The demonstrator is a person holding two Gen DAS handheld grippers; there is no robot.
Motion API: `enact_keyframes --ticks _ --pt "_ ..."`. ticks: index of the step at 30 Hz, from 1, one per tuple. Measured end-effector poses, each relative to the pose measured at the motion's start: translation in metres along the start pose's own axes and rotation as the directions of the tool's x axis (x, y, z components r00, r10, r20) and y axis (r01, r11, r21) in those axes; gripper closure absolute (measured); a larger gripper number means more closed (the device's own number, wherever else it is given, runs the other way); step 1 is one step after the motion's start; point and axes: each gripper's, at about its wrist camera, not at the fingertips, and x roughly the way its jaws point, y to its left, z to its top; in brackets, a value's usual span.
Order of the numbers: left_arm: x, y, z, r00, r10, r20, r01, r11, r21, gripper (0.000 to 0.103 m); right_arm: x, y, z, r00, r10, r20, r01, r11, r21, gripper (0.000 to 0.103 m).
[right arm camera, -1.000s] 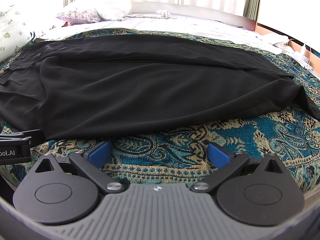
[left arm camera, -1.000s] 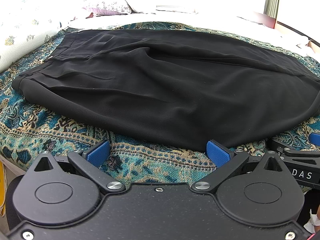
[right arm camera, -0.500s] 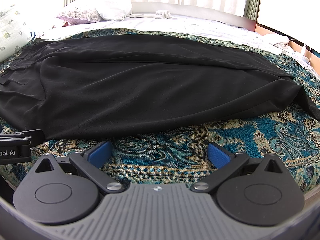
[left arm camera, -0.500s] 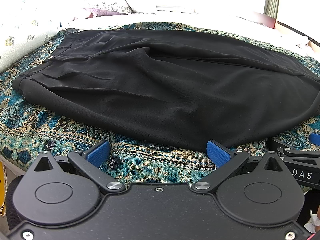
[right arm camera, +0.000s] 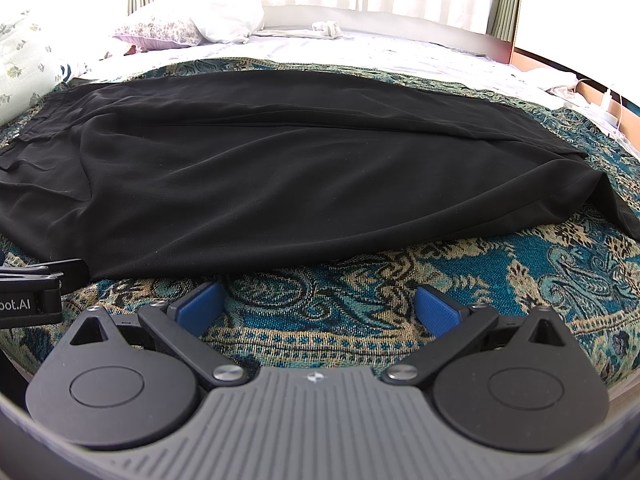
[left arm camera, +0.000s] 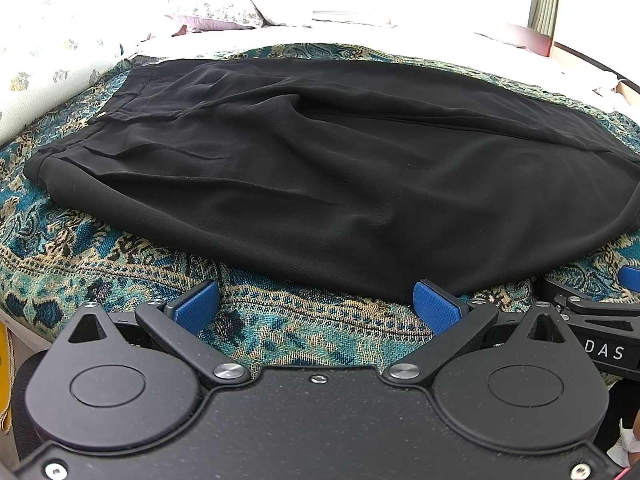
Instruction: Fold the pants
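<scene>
Black pants (left arm camera: 340,168) lie spread flat on a teal patterned bedspread (left arm camera: 100,256), waistband to the left and legs running right. They also show in the right wrist view (right arm camera: 280,176). My left gripper (left arm camera: 318,306) is open and empty, hovering just short of the pants' near edge; its right pad (left arm camera: 434,306) is next to the fabric. My right gripper (right arm camera: 318,308) is open and empty over the bedspread (right arm camera: 520,272), a little short of the pants' near edge. Each gripper sees part of the other at its frame edge.
The bed continues behind with white sheets (right arm camera: 400,52) and pillows (right arm camera: 180,28) near the curtains. A floral cushion (left arm camera: 48,72) lies at the left. A wooden bed frame (right arm camera: 532,58) and a cable (right arm camera: 608,100) are at the right.
</scene>
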Motion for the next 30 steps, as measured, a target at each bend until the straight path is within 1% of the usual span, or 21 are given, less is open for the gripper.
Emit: enact_keyframes --ticks 6,10,12,13,15,19,21,22,24,26,27,28,29,30 --pt "0.002 -0.001 0.009 1.0 0.003 -0.03 -0.003 1.0 -0.007 0.0 0.0 -0.003 0.0 1.0 0.009 -0.003 -0.009 1.0 0.003 0.0" --pt "0.006 0.002 0.014 0.999 0.003 -0.042 -0.003 1.0 -0.01 0.0 -0.003 -0.008 0.007 1.0 0.019 -0.004 -0.019 0.999 0.028 0.0" --pt "0.006 0.001 0.015 0.999 0.007 -0.044 -0.007 1.0 -0.006 0.0 -0.004 -0.02 0.013 0.999 0.039 0.0 -0.039 0.997 0.06 0.0" --pt "0.006 0.001 0.015 0.999 0.009 -0.046 -0.009 1.0 -0.004 0.0 -0.004 -0.027 0.016 0.999 0.036 0.0 -0.036 0.996 0.077 0.0" --pt "0.007 0.002 0.015 0.999 0.005 -0.044 -0.005 1.0 -0.017 0.0 -0.003 -0.04 0.021 1.0 0.01 0.002 -0.011 0.995 0.103 0.0" --pt "0.007 0.001 0.014 0.999 0.01 -0.041 -0.01 1.0 -0.004 0.0 0.001 -0.084 0.034 0.996 -0.083 0.026 0.077 0.978 0.193 0.0" --pt "0.007 0.0 0.014 0.999 0.01 -0.043 -0.01 1.0 -0.001 0.0 0.0 -0.114 0.04 0.993 -0.114 0.043 0.099 0.959 0.264 0.0" --pt "0.007 0.001 0.014 0.999 0.009 -0.044 -0.009 1.0 -0.002 0.0 0.0 -0.133 0.044 0.99 -0.135 0.049 0.113 0.944 0.311 0.001" --pt "0.008 0.0 0.015 0.999 0.008 -0.046 -0.008 1.0 -0.003 0.0 -0.001 -0.163 0.049 0.984 -0.172 0.052 0.139 0.913 0.383 0.008" --pt "0.007 0.001 0.015 0.999 0.006 -0.047 -0.006 1.0 -0.004 0.0 0.001 -0.201 0.051 0.976 -0.213 0.049 0.166 0.866 0.471 0.018" --pt "0.007 0.001 0.015 0.999 0.004 -0.047 -0.004 1.0 -0.005 0.0 0.003 -0.22 0.053 0.972 -0.231 0.038 0.178 0.833 0.524 0.02" --pt "0.007 0.002 0.014 0.999 0.003 -0.046 -0.003 1.0 -0.005 0.0 0.002 -0.234 0.05 0.97 -0.243 0.031 0.184 0.807 0.561 0.029" --pt "0.007 0.002 0.014 0.999 0.003 -0.046 -0.003 1.0 -0.006 0.0 0.004 -0.252 0.049 0.966 -0.257 0.017 0.193 0.766 0.613 0.042" --pt "0.007 0.002 0.014 0.999 0.003 -0.045 -0.003 1.0 -0.005 0.0 0.006 -0.27 0.047 0.963 -0.271 0.001 0.203 0.722 0.662 0.047"
